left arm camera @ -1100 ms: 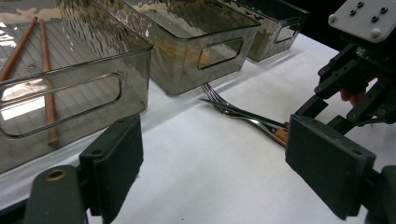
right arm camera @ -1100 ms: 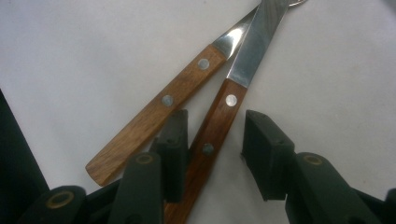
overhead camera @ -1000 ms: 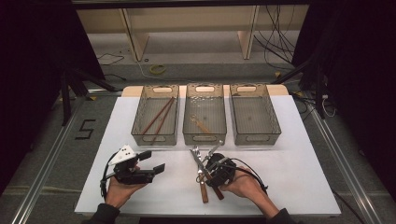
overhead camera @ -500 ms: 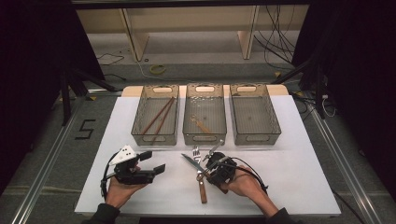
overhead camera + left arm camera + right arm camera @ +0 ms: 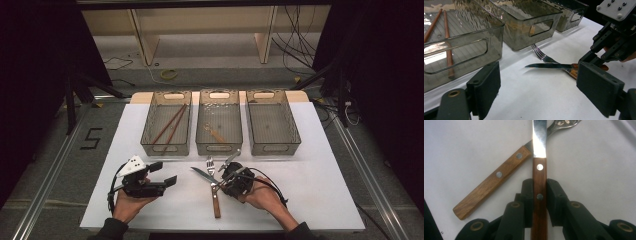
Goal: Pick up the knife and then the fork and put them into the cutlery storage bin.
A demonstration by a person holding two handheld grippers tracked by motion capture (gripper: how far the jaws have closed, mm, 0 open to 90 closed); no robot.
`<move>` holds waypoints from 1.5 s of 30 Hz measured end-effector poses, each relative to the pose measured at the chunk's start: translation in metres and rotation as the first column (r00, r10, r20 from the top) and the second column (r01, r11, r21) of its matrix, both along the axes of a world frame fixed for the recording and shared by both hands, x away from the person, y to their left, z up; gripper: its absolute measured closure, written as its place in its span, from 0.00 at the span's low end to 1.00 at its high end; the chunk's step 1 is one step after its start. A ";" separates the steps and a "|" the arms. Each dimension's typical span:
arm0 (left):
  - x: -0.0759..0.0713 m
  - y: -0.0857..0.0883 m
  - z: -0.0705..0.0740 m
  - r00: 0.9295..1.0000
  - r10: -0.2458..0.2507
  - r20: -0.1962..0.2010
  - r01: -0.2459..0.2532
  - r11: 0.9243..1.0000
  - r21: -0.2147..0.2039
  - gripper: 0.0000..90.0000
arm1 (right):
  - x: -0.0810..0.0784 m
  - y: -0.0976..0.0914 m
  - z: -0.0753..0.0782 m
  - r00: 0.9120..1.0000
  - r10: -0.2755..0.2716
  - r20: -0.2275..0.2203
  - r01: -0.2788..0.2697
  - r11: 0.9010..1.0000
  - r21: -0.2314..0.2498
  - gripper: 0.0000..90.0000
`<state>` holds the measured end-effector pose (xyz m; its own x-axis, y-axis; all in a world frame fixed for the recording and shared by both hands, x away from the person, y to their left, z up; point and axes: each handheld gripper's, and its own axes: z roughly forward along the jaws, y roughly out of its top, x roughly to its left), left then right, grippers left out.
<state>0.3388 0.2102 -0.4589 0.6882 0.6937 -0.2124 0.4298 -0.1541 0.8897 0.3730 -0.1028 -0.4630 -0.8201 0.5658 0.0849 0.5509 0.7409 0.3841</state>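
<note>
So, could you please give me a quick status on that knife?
Right gripper jaws just closing, now shut on knife handle. Left gripper open, idle. Fork lies crossed under the blade.

The knife (image 5: 539, 170) has a silver blade and a brown wooden handle with pale rivets. The fork (image 5: 541, 54) is silver. The bins (image 5: 220, 122) are smoky grey and see-through, one holding reddish-brown chopsticks (image 5: 167, 125). The tabletop (image 5: 320, 175) is white.

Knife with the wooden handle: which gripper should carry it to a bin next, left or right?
Right. The right gripper has just been closing and its pads already clamp the knife by the handle. The left gripper stands open, apart from it, with nothing between its jaws.
</note>
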 end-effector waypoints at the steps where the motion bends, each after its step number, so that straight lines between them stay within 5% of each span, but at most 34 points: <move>1: 0.000 0.000 0.000 1.000 0.000 0.000 0.000 1.000 0.000 0.21 | 0.000 -0.001 0.001 1.000 -0.003 0.001 0.003 1.000 0.006 0.86; 10: 0.000 0.000 0.000 1.000 0.002 -0.002 -0.002 1.000 0.000 0.21 | 0.006 -0.014 0.010 1.000 -0.016 -0.001 0.016 0.995 0.099 0.86; 25: 0.000 0.001 0.000 1.000 0.005 -0.002 -0.005 1.000 -0.006 0.21 | 0.015 -0.048 0.049 0.995 -0.089 0.052 0.074 0.968 0.240 0.86; 35: 0.000 0.000 0.000 1.000 0.008 -0.002 -0.008 1.000 -0.006 0.21 | 0.027 -0.076 0.071 0.980 -0.173 0.096 0.137 0.943 0.302 0.86; 45: 0.001 0.001 0.000 1.000 0.009 -0.001 -0.009 1.000 -0.005 0.21 | 0.048 -0.111 0.088 0.948 -0.291 0.129 0.229 0.906 0.356 0.86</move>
